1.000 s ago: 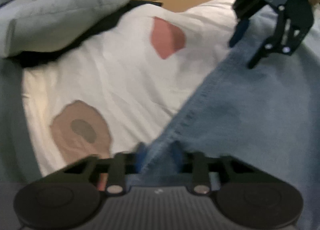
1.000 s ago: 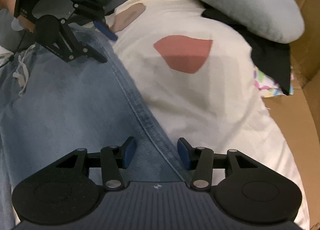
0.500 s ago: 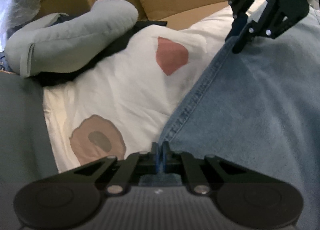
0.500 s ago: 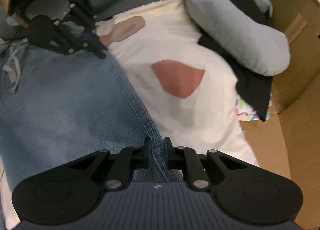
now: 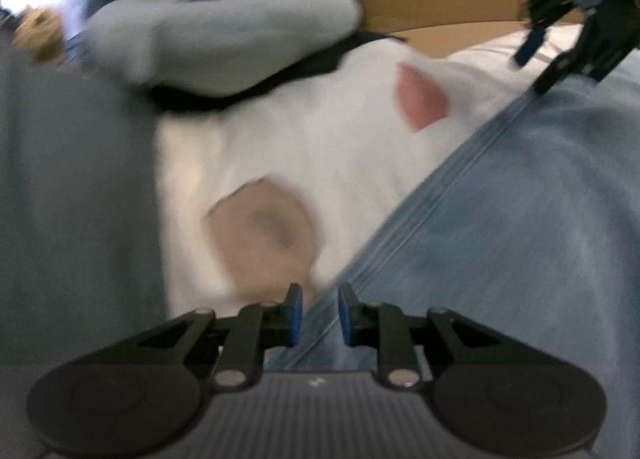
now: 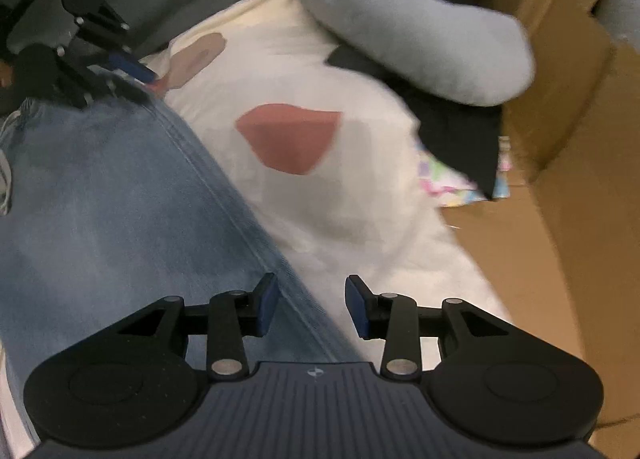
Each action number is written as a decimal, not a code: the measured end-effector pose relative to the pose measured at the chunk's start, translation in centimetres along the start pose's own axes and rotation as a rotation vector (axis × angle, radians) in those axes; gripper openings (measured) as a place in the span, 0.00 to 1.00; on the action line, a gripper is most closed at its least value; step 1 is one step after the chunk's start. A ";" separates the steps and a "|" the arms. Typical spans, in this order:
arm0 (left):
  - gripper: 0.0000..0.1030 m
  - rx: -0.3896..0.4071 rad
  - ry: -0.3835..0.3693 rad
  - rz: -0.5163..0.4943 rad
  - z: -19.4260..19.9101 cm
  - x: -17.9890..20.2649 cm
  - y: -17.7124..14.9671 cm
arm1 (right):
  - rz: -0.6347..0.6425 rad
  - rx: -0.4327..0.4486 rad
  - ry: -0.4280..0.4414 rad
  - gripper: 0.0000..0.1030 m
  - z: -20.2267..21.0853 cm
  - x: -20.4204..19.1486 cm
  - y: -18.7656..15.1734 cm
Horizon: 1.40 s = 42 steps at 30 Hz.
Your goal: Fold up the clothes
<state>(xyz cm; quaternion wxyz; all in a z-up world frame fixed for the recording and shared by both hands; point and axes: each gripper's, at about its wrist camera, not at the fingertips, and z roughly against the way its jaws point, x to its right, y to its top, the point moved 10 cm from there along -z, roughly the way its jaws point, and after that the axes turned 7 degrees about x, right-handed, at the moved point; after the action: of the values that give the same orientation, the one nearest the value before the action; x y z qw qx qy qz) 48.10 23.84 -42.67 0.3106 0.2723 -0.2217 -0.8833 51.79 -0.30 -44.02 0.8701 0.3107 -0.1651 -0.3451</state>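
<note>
The left gripper (image 5: 318,315) and right gripper (image 6: 310,307) have just opened, fingers apart astride the seamed edge of the light-blue denim jeans (image 6: 120,203), not pinching it, both angled steeply down. The jeans lie flat over a white patch-printed cloth (image 6: 320,71); beyond it, a grey neck pillow (image 6: 420,35) and brown cardboard box (image 6: 568,107).

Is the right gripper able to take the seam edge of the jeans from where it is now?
Probably yes. The right gripper has just been opening, and the jeans edge runs between its fingers with nothing on top, pads apart from the cloth.
</note>
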 end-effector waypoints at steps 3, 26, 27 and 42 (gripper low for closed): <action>0.21 -0.027 0.040 0.055 1.7 -2.6 -2.2 | 0.000 -0.009 -0.027 0.43 2.6 2.0 -1.5; 0.24 -0.132 0.066 0.497 -1.4 -5.7 -8.2 | -0.199 -0.219 -0.291 0.45 9.4 12.3 -17.3; 0.24 -0.136 0.071 0.501 -1.3 -5.7 -8.0 | -0.201 -0.218 -0.300 0.51 9.4 12.5 -17.4; 0.10 -0.192 0.078 0.599 5.1 -7.3 -8.7 | -0.233 -0.190 -0.336 0.47 12.2 13.2 -18.1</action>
<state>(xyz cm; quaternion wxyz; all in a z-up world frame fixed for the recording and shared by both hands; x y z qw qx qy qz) 46.05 36.03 -41.18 0.5896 0.1978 -0.1954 -0.7583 45.99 -25.07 -45.67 0.8099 0.1826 -0.2372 -0.5044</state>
